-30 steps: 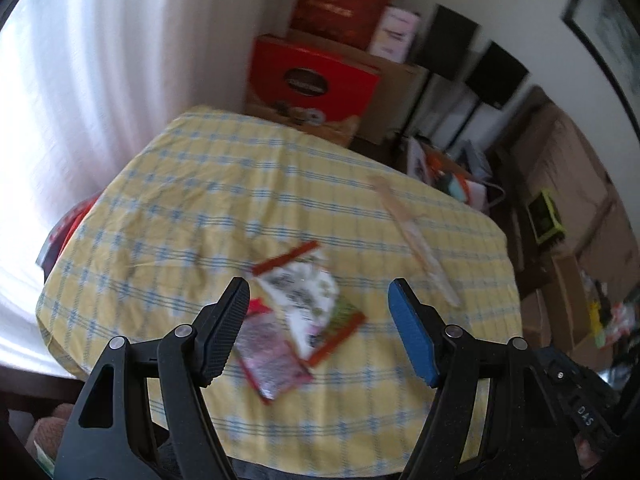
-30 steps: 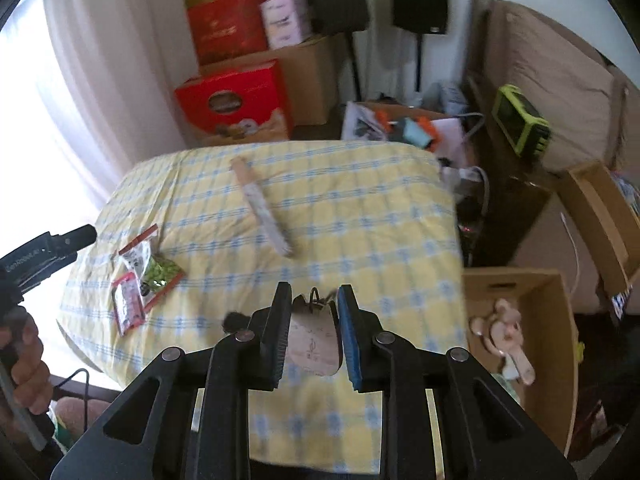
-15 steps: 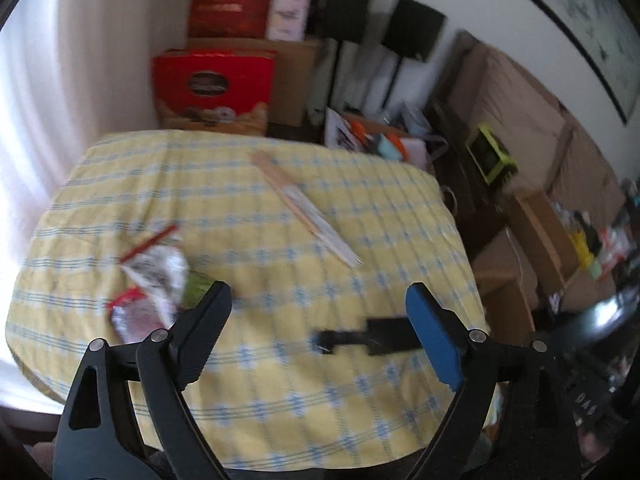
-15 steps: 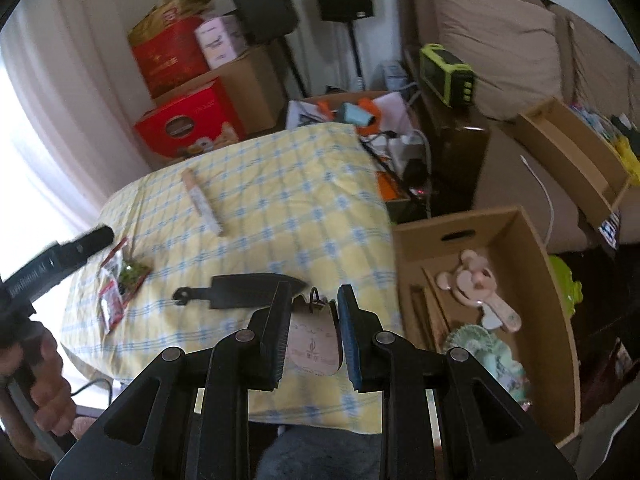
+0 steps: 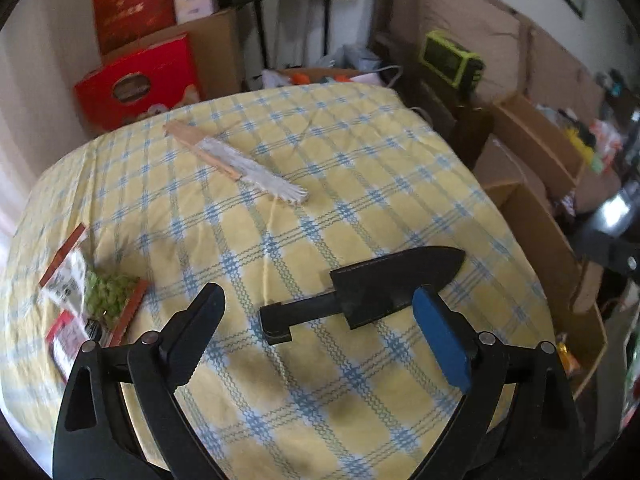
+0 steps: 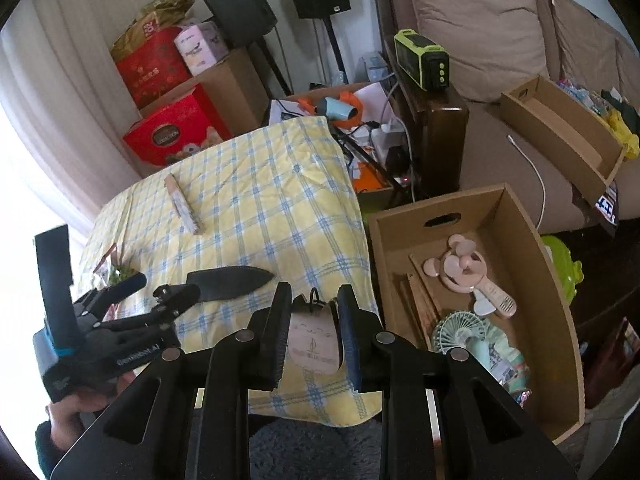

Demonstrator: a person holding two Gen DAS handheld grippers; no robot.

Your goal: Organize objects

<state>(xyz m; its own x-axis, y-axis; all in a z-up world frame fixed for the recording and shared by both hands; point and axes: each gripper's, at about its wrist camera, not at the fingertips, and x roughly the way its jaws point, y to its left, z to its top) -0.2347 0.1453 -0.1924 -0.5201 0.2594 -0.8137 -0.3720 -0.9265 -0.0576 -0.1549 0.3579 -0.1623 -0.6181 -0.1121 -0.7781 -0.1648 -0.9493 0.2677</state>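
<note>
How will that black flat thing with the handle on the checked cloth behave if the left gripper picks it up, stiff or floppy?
The black sheath-like piece keeps a straight, flat outline on the cloth, so it probably stays stiff. It looks thin, so likely light. Gripped by its narrow handle, the wider end may droop. The left gripper is opening, not touching it.

The right tool (image 6: 314,334) pinches a small pale wooden tag (image 6: 312,344) over the near edge of the checked bench (image 6: 272,200). On the left, the left tool (image 6: 160,292) hovers, opening, by a black sheathed knife (image 6: 230,280). To the right, a cardboard box (image 6: 532,280) holds a pink handheld fan (image 6: 468,272).
</note>
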